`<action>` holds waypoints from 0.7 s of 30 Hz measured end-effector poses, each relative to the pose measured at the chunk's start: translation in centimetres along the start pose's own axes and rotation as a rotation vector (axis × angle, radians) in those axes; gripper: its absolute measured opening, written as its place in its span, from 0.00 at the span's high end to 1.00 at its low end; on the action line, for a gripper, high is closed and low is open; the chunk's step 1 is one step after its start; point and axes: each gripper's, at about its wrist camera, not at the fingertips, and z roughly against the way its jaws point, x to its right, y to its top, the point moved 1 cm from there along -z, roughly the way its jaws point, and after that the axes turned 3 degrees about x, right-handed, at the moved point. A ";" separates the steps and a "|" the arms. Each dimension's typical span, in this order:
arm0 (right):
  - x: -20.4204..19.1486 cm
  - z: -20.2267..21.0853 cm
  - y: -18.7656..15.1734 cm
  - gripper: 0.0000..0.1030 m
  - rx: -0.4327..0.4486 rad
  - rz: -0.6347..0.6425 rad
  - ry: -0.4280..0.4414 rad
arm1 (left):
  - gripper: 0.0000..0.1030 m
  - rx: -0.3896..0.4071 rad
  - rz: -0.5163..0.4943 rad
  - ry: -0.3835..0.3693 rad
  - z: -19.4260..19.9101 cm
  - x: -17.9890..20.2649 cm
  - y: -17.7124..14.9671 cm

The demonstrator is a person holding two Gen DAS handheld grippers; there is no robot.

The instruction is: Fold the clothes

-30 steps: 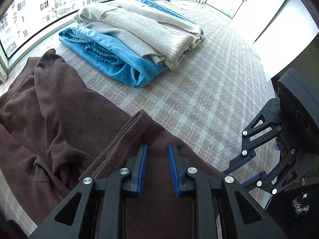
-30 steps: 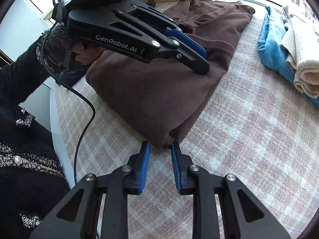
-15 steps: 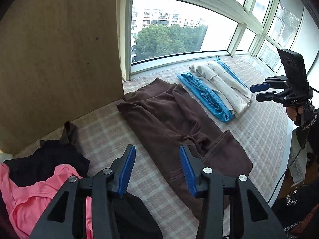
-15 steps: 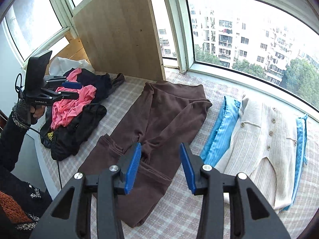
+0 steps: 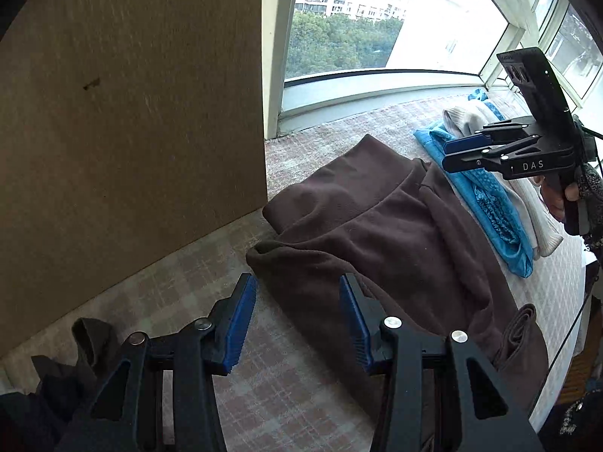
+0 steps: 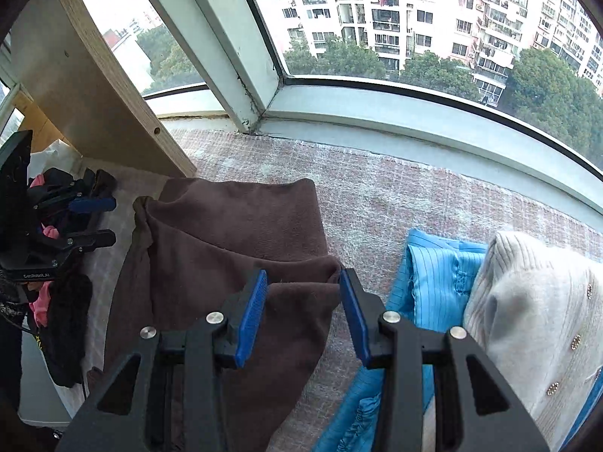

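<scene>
A dark brown garment (image 5: 377,233) lies lengthwise on the plaid-covered platform, partly folded; it also shows in the right wrist view (image 6: 233,233). My left gripper (image 5: 297,320) is open and empty, its jaws on either side of the garment's near left corner. My right gripper (image 6: 303,312) is open and empty, hovering over the garment's far right corner. The right gripper also shows in the left wrist view (image 5: 467,154), above the blue cloth. The left gripper also shows in the right wrist view (image 6: 94,222).
A folded blue garment (image 6: 433,278) and a folded cream knit cardigan (image 6: 535,312) lie right of the brown one. A heap of dark and pink clothes (image 6: 56,301) lies at the left. A wooden board (image 5: 132,113) stands behind. Windows (image 6: 414,37) border the platform.
Both grippers went from nearly shut at the garment's hem end to open. They then rose and came down toward the garment's far end corners.
</scene>
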 end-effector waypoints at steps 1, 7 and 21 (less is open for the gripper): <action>0.2 -0.6 0.5 0.61 -0.004 0.003 0.001 | 0.57 -0.010 -0.009 0.008 -0.8 -0.1 0.3; 0.2 -3.5 2.4 0.61 -0.026 0.026 0.008 | 0.57 -0.029 -0.027 -0.002 -3.5 -0.6 1.1; -2.8 -3.3 1.9 0.92 -0.031 0.190 0.002 | 0.71 -0.045 -0.116 -0.027 -4.9 0.6 1.2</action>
